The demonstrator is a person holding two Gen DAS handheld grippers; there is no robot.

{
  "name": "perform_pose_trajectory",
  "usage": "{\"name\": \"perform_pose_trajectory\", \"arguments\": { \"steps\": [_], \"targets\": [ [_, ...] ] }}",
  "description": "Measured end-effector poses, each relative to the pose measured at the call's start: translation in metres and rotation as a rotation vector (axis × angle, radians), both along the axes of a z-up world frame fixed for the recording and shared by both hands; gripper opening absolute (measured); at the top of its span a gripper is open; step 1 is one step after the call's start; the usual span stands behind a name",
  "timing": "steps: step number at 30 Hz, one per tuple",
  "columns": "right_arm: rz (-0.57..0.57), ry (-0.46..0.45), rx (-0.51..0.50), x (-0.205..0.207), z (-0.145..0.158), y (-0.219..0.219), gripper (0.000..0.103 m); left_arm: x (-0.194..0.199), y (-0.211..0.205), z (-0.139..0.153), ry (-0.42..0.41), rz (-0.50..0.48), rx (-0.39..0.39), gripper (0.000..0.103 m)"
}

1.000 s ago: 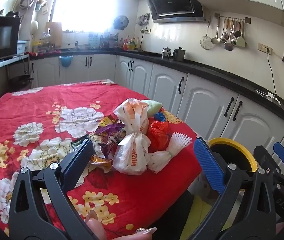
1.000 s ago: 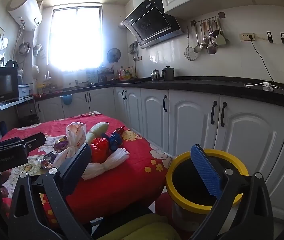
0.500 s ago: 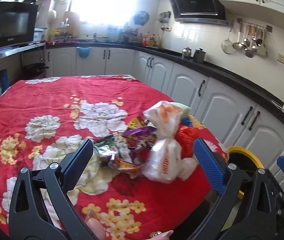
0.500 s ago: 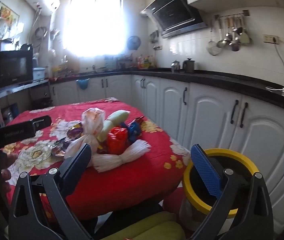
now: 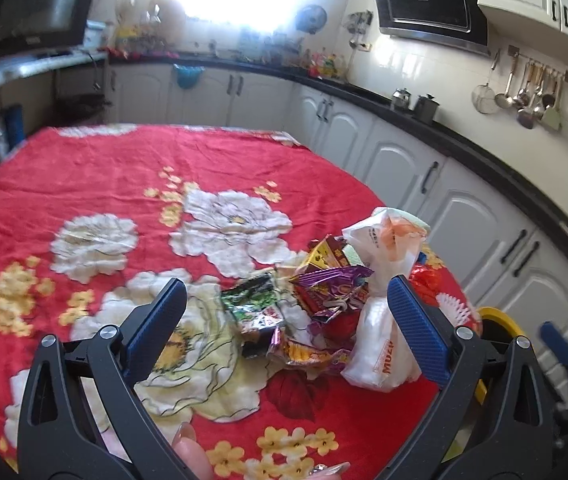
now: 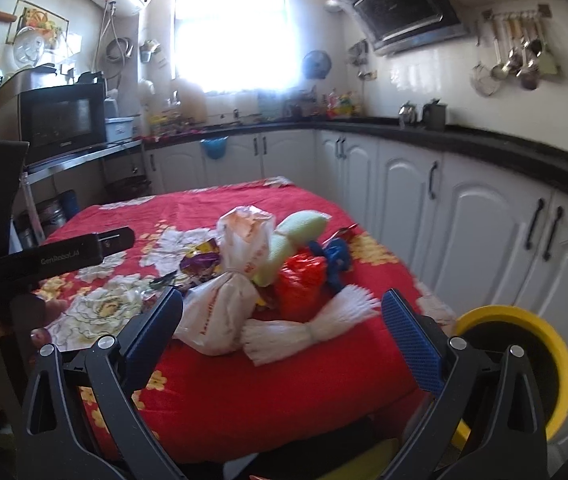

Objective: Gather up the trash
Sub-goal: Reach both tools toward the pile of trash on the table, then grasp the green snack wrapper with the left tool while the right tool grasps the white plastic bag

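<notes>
A pile of trash lies near the table's right edge: a tied white plastic bag [image 5: 384, 344] [image 6: 224, 312], purple and green snack wrappers [image 5: 332, 288], a red bag [image 6: 300, 284], a white fringed wrapper [image 6: 308, 332], a pale green pack [image 6: 296, 236] and a blue item [image 6: 336, 256]. My left gripper [image 5: 284, 320] is open and empty, just short of the wrappers. My right gripper [image 6: 280, 328] is open and empty, in front of the pile. A yellow-rimmed bin [image 6: 524, 360] [image 5: 496, 320] stands on the floor right of the table.
The table has a red flowered cloth [image 5: 124, 200]. White cabinets [image 6: 484, 232] under a black counter run along the right and back walls. A microwave [image 6: 64, 120] stands at left. The left gripper's body [image 6: 44, 256] shows in the right wrist view.
Both grippers have swung left toward the table and moved closer to the trash pile. The bin has slid to the right edge of both views. Both stay open.
</notes>
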State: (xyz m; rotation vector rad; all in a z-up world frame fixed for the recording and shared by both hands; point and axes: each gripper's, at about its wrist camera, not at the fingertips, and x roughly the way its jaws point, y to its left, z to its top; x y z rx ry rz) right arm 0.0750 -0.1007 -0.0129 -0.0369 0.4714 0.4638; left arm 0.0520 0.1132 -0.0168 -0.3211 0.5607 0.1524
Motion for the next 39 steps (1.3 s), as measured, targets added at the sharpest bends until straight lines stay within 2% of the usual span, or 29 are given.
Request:
{"name": "perform_pose_trajectory", "arguments": {
  "steps": [4,6,9,12,13,14,16,19,21,30,33,34,37,39],
  "targets": [
    [0.037,0.051,-0.007,0.015,-0.011,0.013,0.096,0.013,0.013,-0.008,0.035,-0.024,-0.029,0.092],
    [0.061,0.066,-0.009,0.022,-0.014,0.020,0.095,0.021,0.021,-0.016,0.072,-0.055,-0.072,0.092],
    [0.101,0.110,0.000,0.038,-0.019,0.028,0.084,0.026,0.029,-0.027,0.106,-0.084,-0.116,0.091],
    [0.122,0.188,0.011,0.058,-0.028,0.035,0.075,0.029,0.036,-0.036,0.139,-0.108,-0.147,0.078],
    [0.129,0.210,0.017,0.062,-0.031,0.036,0.071,0.029,0.039,-0.039,0.149,-0.108,-0.164,0.077],
    [0.137,0.239,0.025,0.068,-0.034,0.038,0.069,0.031,0.044,-0.045,0.162,-0.108,-0.201,0.077],
    [0.149,0.270,0.034,0.075,-0.039,0.042,0.065,0.035,0.051,-0.053,0.186,-0.111,-0.266,0.067],
    [0.156,0.314,0.052,0.084,-0.045,0.047,0.060,0.045,0.060,-0.072,0.241,-0.113,-0.396,0.064],
    [0.163,0.341,0.066,0.088,-0.048,0.048,0.058,0.048,0.063,-0.081,0.264,-0.112,-0.453,0.061],
    [0.198,0.378,0.091,0.096,-0.051,0.053,0.042,0.060,0.074,-0.086,0.279,-0.069,-0.518,0.057],
    [0.198,0.377,0.094,0.095,-0.052,0.053,0.038,0.067,0.076,-0.086,0.296,-0.055,-0.490,0.048],
    [0.195,0.375,0.096,0.094,-0.053,0.052,0.034,0.068,0.077,-0.086,0.297,-0.045,-0.493,0.040],
    [0.189,0.377,0.113,0.095,-0.050,0.049,0.031,0.069,0.080,-0.089,0.311,-0.029,-0.485,0.022],
    [0.185,0.374,0.122,0.095,-0.050,0.047,0.028,0.069,0.082,-0.090,0.316,-0.025,-0.476,0.017]
  ]
}}
